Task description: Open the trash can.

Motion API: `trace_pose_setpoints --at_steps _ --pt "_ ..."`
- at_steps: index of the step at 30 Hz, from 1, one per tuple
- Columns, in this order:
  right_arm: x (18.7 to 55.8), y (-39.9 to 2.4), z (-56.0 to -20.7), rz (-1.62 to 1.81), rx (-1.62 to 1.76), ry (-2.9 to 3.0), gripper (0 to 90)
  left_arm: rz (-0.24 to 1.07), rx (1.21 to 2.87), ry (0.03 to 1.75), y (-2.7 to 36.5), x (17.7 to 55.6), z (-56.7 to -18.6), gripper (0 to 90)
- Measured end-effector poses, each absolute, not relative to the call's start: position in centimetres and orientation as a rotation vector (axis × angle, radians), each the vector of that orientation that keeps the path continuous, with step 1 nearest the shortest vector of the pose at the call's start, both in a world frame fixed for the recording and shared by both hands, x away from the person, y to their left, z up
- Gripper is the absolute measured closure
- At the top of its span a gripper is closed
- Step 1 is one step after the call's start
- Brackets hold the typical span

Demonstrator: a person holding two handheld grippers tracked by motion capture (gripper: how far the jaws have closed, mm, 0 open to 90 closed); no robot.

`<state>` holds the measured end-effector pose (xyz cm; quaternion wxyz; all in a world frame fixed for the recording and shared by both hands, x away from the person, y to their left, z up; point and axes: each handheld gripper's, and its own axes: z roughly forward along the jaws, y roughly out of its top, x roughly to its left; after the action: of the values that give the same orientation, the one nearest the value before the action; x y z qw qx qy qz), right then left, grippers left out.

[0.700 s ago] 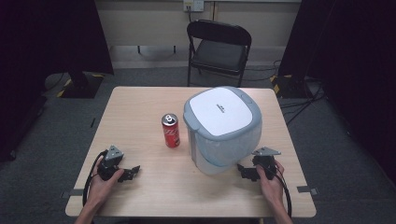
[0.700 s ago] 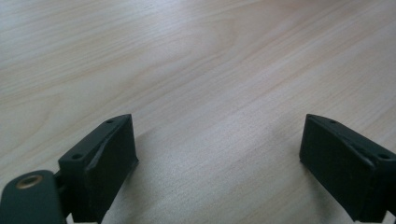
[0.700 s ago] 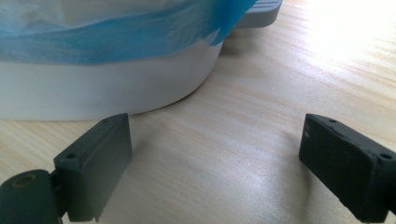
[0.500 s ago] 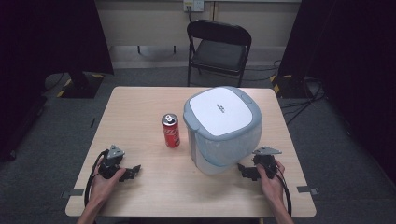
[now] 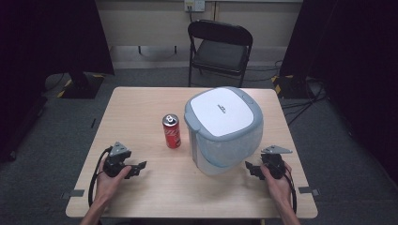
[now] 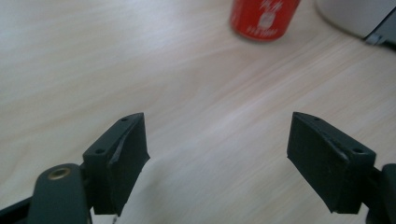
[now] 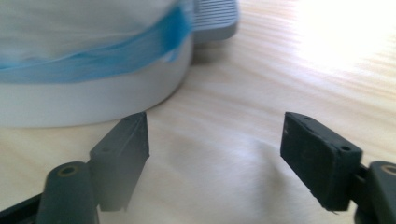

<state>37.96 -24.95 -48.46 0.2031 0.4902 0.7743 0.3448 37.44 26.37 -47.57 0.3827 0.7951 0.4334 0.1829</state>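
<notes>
A red soda can [image 5: 171,131] stands upright near the middle of the wooden table [image 5: 141,105]. To its right sits a white and grey lidded bin [image 5: 224,129] with a blue liner inside. My left gripper [image 5: 138,168] rests on the table at the front left, open and holding nothing, its jaws pointing toward the can [image 6: 264,17]. At the front right, my right gripper [image 5: 249,168] is open beside the base of the bin [image 7: 88,70], not touching it. Bare tabletop lies between each pair of jaws.
A black folding chair [image 5: 219,47] stands behind the table's far edge. Dark curtains hang at both sides, and cables run over the grey floor [image 5: 300,93]. Tape marks [image 5: 307,190] sit at the table's front corners.
</notes>
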Motion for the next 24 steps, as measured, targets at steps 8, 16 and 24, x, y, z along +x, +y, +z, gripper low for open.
trace_pose_setpoints --at_steps 8,16,24 --pt "39.9 -25.5 -47.6 0.943 1.329 2.141 25.3 0.405 2.005 1.027 21.1 38.5 -46.2 21.5" --pt "41.9 -26.0 -47.7 0.969 1.278 2.126 27.6 0.260 2.013 0.951 15.6 39.4 -46.2 22.9" --pt "44.1 -25.5 -47.7 1.055 1.228 2.127 30.1 0.277 1.991 0.962 13.3 39.9 -45.5 23.8"
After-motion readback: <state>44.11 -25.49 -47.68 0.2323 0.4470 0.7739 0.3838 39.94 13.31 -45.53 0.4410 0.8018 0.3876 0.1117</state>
